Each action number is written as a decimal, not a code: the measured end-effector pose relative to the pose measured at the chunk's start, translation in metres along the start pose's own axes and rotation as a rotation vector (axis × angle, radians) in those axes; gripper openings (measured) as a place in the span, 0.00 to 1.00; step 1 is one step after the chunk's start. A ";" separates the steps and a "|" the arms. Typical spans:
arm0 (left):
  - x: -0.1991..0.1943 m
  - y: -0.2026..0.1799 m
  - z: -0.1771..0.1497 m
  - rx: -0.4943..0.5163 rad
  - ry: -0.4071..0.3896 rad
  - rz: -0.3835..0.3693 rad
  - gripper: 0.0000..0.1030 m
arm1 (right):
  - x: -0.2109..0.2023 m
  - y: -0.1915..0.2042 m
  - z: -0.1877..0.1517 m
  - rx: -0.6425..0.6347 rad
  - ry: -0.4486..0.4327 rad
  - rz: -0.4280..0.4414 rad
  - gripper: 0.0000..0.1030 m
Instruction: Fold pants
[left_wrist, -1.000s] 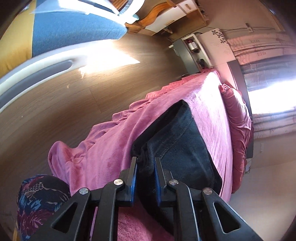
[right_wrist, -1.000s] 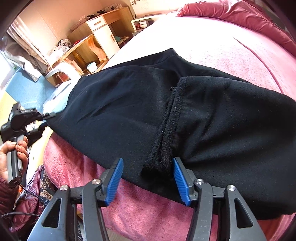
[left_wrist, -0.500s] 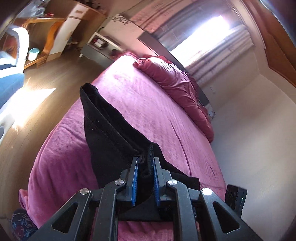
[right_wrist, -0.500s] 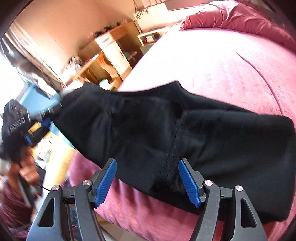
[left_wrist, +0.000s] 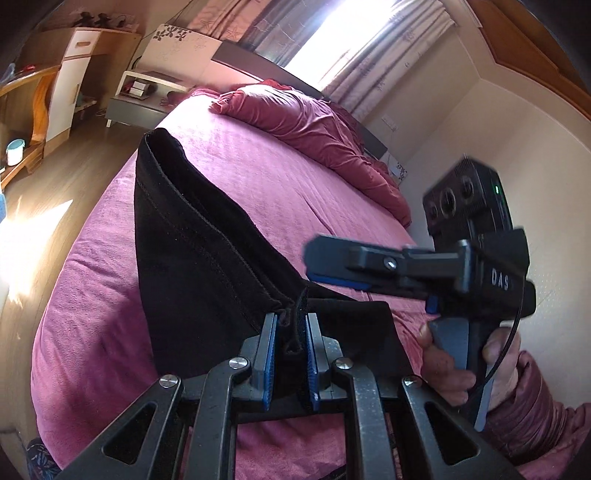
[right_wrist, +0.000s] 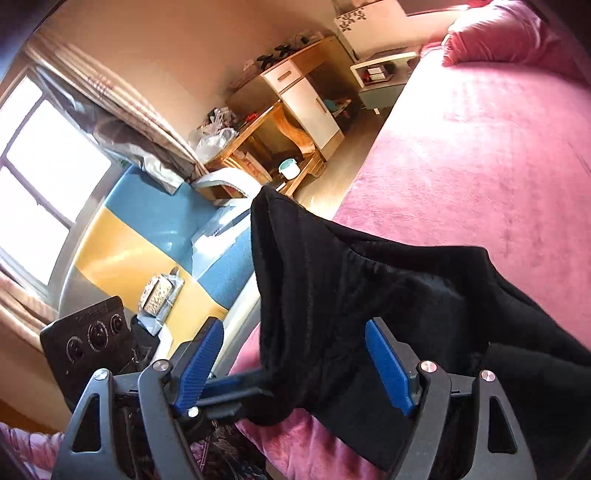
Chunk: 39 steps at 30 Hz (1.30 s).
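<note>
Black pants lie on a magenta bed cover, one end lifted. My left gripper is shut on a bunched hem of the pants and holds it above the bed. My right gripper is open, its blue pads on either side of the raised black fabric without pinching it. In the left wrist view the right gripper shows from the side, just right of the held hem, above the folded layer. The left gripper's finger shows low in the right wrist view, under the fabric.
A dark pink pillow lies at the head of the bed. A nightstand and a wooden desk with a white cabinet stand beyond the bed's side. A blue and yellow mat covers the floor on the left.
My left gripper has carried the hem up and over toward the right gripper. The right gripper stays open and now straddles the lifted fabric.
</note>
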<state>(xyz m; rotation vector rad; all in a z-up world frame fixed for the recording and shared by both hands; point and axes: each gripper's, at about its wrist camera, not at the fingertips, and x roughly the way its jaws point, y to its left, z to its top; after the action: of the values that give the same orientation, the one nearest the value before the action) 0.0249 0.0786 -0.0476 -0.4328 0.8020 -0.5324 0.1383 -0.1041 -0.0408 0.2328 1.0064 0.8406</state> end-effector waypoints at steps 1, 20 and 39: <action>0.002 -0.004 -0.002 0.012 0.008 -0.006 0.13 | 0.006 0.005 0.005 -0.024 0.021 -0.007 0.77; -0.049 0.030 0.009 -0.112 -0.028 -0.268 0.24 | 0.009 -0.014 0.003 0.004 0.100 -0.132 0.12; 0.033 0.038 0.017 -0.146 0.110 -0.133 0.25 | -0.141 -0.082 -0.054 0.248 -0.153 -0.145 0.12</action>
<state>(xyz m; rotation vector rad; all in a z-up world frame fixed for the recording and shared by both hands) 0.0676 0.0914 -0.0760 -0.5988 0.9258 -0.6272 0.0994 -0.2703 -0.0219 0.4236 0.9697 0.5567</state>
